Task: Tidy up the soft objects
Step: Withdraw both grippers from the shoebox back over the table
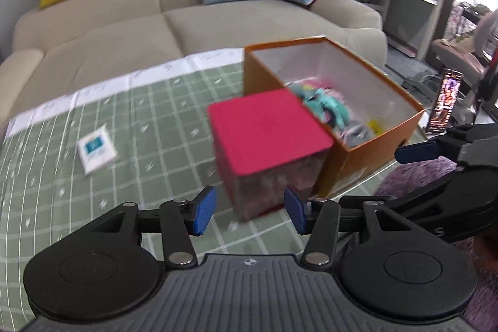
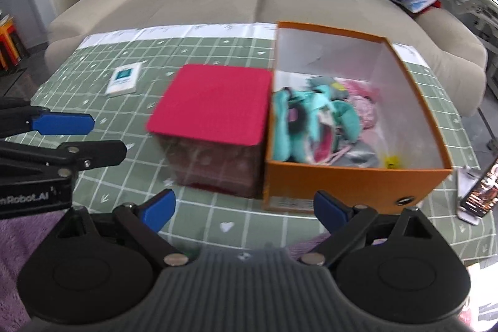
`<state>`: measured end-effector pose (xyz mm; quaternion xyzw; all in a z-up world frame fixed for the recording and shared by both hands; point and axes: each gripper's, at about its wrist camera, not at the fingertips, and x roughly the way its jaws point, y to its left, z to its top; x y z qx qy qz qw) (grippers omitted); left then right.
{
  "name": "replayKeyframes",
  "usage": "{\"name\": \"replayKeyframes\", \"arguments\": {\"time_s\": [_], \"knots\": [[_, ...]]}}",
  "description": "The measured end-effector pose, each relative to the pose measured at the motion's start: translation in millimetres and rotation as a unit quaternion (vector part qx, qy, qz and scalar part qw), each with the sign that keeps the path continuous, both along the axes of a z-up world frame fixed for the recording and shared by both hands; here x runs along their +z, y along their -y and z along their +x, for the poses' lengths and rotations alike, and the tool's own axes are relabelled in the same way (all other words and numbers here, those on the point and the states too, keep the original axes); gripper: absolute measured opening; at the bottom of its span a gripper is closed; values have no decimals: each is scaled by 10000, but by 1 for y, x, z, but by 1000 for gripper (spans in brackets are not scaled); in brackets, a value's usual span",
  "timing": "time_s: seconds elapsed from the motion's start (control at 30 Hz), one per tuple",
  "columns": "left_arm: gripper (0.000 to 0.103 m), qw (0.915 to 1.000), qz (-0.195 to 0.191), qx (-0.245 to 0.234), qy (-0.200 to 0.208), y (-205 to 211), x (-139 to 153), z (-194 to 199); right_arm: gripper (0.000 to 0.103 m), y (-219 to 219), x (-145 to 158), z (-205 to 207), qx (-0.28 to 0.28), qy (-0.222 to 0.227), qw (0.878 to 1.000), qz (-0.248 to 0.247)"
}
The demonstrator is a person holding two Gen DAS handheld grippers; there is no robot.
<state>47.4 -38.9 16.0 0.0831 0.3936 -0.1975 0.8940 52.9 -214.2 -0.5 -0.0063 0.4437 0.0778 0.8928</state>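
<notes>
Orange shoebox (image 2: 351, 185) and red-lidded clear box (image 2: 214, 101) are seen side by side, touching, on the green checked tablecloth (image 2: 93, 77).
Ahead of both empty grippers the soft toys (image 2: 314, 126) lie heaped in the shoebox, its long axis running near to far. The right gripper (image 2: 244, 207), spread wide, is judged nearer the shoebox; the left gripper (image 1: 250, 212), half open, faces the red-lidded box. Counted: two boxes, one white packet (image 2: 124, 78) far left, one phone (image 2: 481, 192) at right; the toys cannot be counted.
</notes>
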Motion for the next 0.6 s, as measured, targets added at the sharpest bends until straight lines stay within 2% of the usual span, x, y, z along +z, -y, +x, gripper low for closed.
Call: {"name": "replayKeyframes", "arguments": {"time_s": [0.2, 0.3, 0.4, 0.53, 0.6], "knots": [[60, 9987, -229, 435, -91, -37, -4, -1, 94, -25, -1, 0, 302, 14, 9995, 3], [66, 9979, -289, 568, -124, -50, -5, 0, 93, -38, -2, 1, 481, -14, 9988, 118], [67, 9970, -390, 659, -142, -62, -6, 2, 89, -51, 0, 4, 724, 35, 9972, 159], [68, 9964, -405, 723, -169, -76, -9, 6, 79, -71, 3, 14, 1010, 40, 9948, 99], [72, 9957, -456, 771, -221, -83, -10, 10, 77, -78, 4, 20, 1127, 23, 9936, 78]]}}
